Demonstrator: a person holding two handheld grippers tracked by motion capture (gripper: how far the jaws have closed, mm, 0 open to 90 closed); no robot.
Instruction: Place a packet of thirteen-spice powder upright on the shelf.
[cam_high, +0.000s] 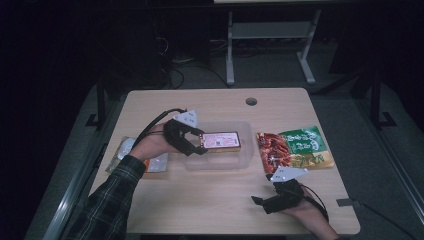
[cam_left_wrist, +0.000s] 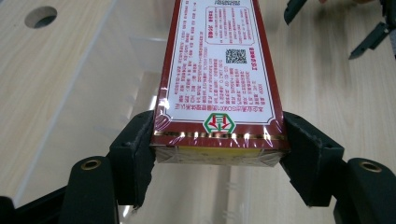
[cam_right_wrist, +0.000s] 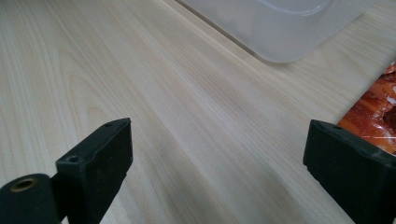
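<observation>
- A flat rectangular box with a dark red border and white printed label, wrapped in clear film (cam_left_wrist: 219, 79), is held above a clear, shallow plastic tray (cam_high: 245, 159) at the middle of the light wooden table (cam_high: 200, 205); it appears lifted, not yet set down.
- Judging by this, packing is under way: the box seems about to go in. A red-and-green snack pouch (cam_high: 295, 146) lies right of the tray, and a pale packet (cam_high: 125, 150) lies left of it, both outside.
- The left gripper (cam_left_wrist: 219, 140) clamps the box's near end, both pads pressing its sides, forearm reaching in from the lower left.
- The right gripper (cam_right_wrist: 217, 154) rests low near the table's front edge, jaws wide apart, holding nothing.
</observation>
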